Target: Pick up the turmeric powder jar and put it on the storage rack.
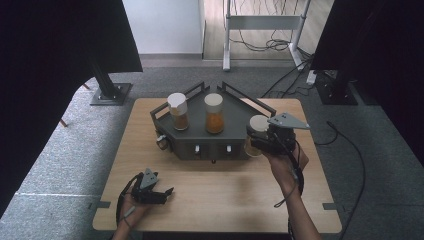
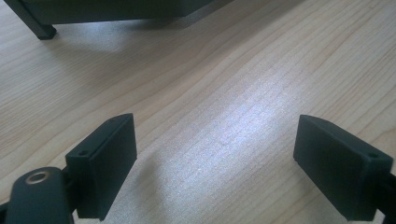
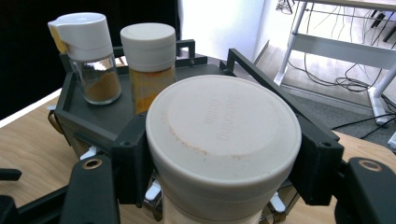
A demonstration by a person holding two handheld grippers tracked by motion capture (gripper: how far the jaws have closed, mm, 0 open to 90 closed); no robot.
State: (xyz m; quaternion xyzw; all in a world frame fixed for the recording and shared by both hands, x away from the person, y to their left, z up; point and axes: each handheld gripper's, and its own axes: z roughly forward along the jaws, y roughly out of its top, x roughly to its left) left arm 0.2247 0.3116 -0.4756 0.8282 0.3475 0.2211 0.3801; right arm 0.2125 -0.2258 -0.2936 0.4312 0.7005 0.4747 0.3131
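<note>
A dark grey rack (image 1: 235, 112) stands at the back middle of the wooden table. On it are a spice jar with a flip-top white cap (image 1: 178, 112) and a jar of orange powder with a round cream lid (image 1: 214, 114). My right gripper (image 1: 260, 140) is shut on a third jar with a cream lid (image 1: 258, 125), held beside the rack's right front corner. In the right gripper view the jaws press on both sides of that jar's lid (image 3: 224, 135). My left gripper (image 1: 167, 192) rests near the table's front left, open with bare wood between its jaws (image 2: 215, 154).
The wooden table (image 1: 215, 195) has bare room in front of the rack. Dark panels stand at the left and right of the table. A white desk frame (image 1: 265, 22) with trailing cables is on the floor behind.
</note>
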